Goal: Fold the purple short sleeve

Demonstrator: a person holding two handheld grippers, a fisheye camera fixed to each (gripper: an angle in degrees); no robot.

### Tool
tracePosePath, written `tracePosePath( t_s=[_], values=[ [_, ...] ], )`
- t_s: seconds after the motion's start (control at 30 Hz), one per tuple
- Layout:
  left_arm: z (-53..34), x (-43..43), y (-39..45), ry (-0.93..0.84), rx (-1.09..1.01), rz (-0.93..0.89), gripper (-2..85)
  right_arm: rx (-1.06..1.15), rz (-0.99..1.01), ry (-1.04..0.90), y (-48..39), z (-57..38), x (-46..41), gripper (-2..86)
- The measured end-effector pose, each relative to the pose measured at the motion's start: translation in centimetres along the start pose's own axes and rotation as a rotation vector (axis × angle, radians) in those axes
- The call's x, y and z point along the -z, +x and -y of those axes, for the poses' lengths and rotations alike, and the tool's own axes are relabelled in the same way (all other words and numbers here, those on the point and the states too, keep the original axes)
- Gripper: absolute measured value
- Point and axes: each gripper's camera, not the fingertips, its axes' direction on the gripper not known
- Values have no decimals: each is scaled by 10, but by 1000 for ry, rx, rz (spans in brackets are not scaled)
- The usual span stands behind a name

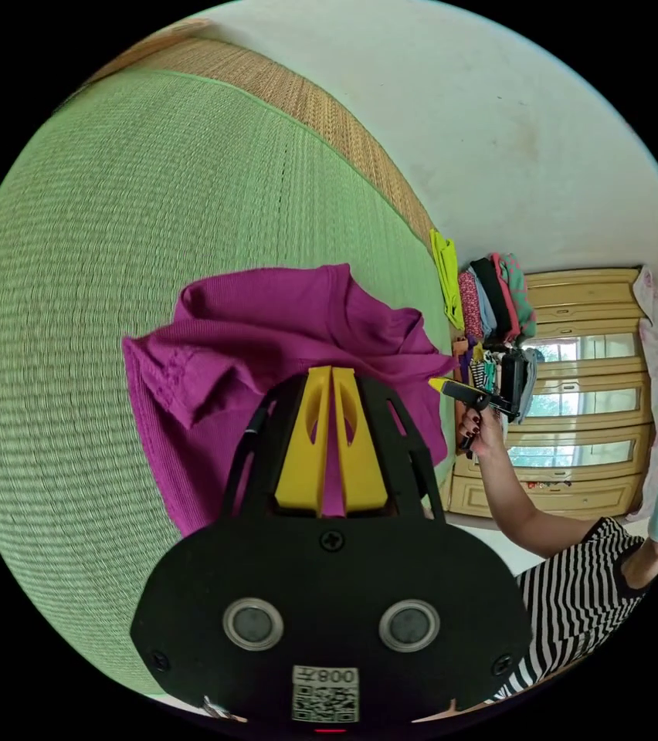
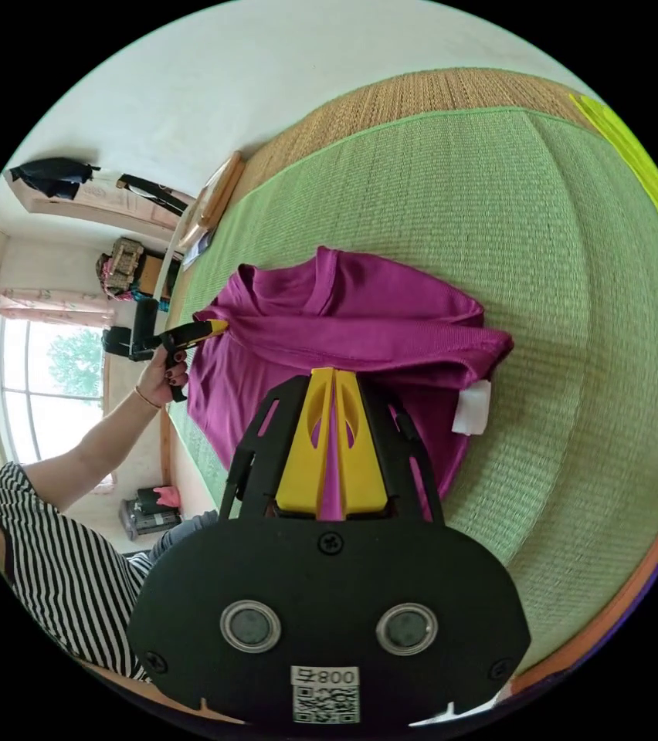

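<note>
Left gripper (image 1: pixel 332 370) jaws pinched together on purple shirt (image 1: pixel 267 340) fabric. Right gripper (image 2: pixel 333 372) same, jaws clamped on the shirt's other edge. Shirt lies rumpled on green mat (image 1: pixel 113 231), white tag (image 2: pixel 472 407) exposed at its right side.

A green woven mat (image 1: pixel 113 270) with a tan border covers the floor beneath a white wall (image 1: pixel 499 116); daylight enters a window (image 2: pixel 51 386) beside a wooden cabinet (image 1: pixel 584 386).
</note>
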Motion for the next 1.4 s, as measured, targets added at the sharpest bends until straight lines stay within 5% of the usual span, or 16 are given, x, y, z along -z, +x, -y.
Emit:
tracePosePath(
  t_s=[0.33, 0.47, 0.57, 0.77, 0.93, 1.1, 1.4],
  values=[
    [32, -12, 43, 145, -41, -26, 6, 46, -63, 92, -24, 64, -22, 0],
    [22, -34, 76, 49, -152, -28, 15, 151, -16, 74, -55, 58, -38, 1],
    [5, -58, 100, -42, -236, 75, 39, 251, -70, -16, -84, 31, -70, 2],
    [-7, -82, 155, -90, -446, 383, 79, 436, -504, -18, -133, -9, -110, 19],
    [-8, -119, 193, -142, -612, 632, 78, 576, -612, -39, -157, -10, -134, 66],
    [-9, -143, 206, -171, -618, 711, 44, 699, -766, -113, -164, -13, -181, 65],
    [-13, -137, 228, -118, -582, 651, 13, 698, -741, -73, -166, -4, -170, 12]
  ],
)
